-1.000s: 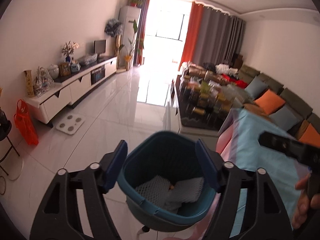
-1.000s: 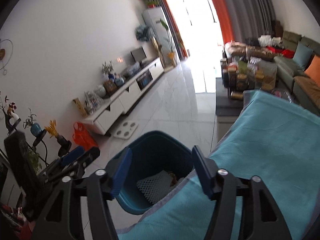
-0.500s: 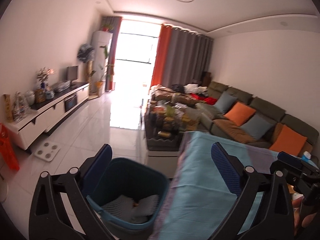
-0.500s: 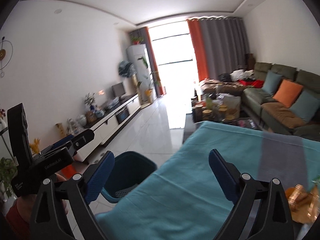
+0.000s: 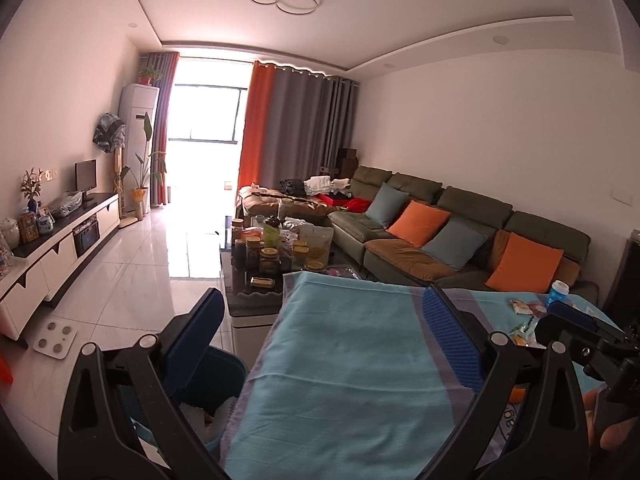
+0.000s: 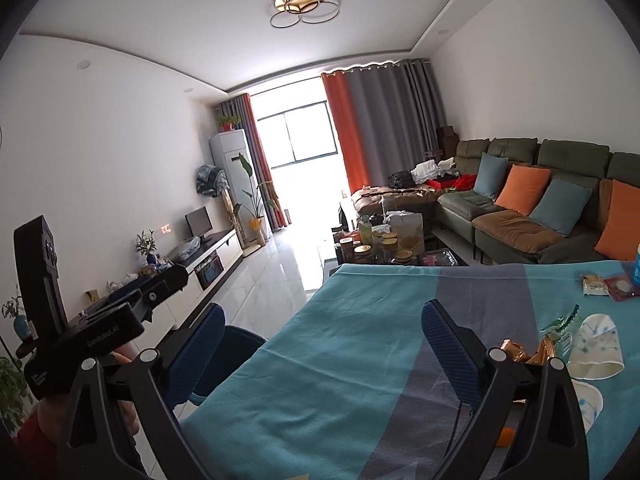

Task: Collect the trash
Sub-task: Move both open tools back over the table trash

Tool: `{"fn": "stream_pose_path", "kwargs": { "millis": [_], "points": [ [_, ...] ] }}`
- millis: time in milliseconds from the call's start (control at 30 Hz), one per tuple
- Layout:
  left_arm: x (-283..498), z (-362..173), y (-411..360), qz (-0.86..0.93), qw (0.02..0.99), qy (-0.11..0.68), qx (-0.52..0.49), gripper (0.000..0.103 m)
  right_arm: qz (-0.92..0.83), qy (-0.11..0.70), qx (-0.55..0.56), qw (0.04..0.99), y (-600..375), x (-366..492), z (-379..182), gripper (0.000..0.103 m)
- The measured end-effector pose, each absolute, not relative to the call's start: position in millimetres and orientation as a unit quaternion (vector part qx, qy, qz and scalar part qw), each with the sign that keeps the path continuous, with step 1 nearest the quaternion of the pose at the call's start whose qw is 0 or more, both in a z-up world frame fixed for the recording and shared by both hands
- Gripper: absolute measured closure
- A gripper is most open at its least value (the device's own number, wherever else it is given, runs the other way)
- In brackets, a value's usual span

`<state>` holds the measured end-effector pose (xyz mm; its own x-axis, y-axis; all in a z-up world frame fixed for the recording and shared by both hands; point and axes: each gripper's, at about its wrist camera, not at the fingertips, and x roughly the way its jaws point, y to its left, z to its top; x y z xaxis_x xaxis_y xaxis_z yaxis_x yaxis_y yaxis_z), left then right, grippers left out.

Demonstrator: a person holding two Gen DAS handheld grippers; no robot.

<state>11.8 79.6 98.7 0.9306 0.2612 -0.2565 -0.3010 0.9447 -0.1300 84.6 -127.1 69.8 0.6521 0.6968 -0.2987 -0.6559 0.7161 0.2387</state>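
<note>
Here, wrappers (image 6: 560,330) right of right gripper (image 6: 324,330)

The right gripper (image 6: 320,340) is held wide over a teal cloth (image 6: 340,360), with nothing between the blue pads (image 6: 448,344); its jaws have just been opening. Wrappers (image 6: 608,286) and paper cups (image 6: 596,344) are seen at three o'clock. The bin (image 6: 236,344) is partly hidden at nine o'clock, beside the left gripper (image 6: 132,312).

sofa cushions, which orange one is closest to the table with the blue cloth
The orange cushion at the sofa's near end, beside the blue-lidded cup; the other orange cushion sits farther back between two grey-blue ones.
</note>
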Motion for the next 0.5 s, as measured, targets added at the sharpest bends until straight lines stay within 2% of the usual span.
{"fn": "stream_pose_path", "kwargs": {
  "millis": [500],
  "points": [
    [7, 106, 78, 0.105, 0.984, 0.118, -0.084, 0.006, 0.357, 0.17, 0.066, 0.916, -149, 68, 77, 0.007]
  ]
}}
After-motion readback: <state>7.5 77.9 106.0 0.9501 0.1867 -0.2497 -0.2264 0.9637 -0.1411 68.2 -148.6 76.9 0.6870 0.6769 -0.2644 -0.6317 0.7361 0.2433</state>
